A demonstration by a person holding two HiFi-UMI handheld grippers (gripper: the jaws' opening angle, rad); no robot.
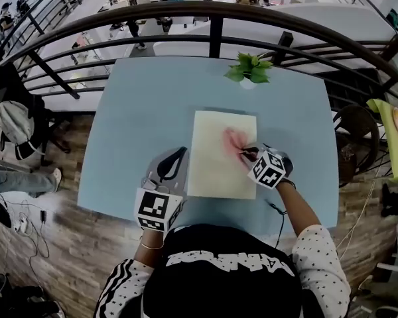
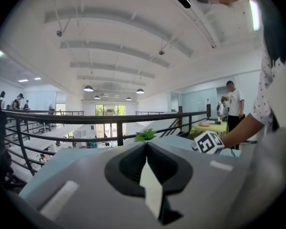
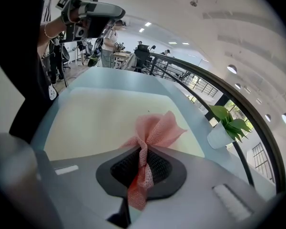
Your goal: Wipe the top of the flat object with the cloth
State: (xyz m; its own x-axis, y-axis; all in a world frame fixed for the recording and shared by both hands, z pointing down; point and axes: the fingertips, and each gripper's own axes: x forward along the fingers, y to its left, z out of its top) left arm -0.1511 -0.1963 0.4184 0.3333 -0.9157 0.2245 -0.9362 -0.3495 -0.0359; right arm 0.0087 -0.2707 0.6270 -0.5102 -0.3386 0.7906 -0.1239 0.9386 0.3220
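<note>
Currently right tongs (image 3: pixel 142 163) clamp pink mesh cloth (image 3: pixel 155 128) at its bunch; soft, light, should drag easily over cream flat sheet (image 3: pixel 100 113). Left tongs (image 2: pixel 148 175) together.

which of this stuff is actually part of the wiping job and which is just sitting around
Part of the job:
pink cloth, pinched in the right gripper
cream board, under the cloth
left gripper, jaws shut on a cream sliver, seemingly the board's edge

Just around:
potted plant
blue table
railing
</note>
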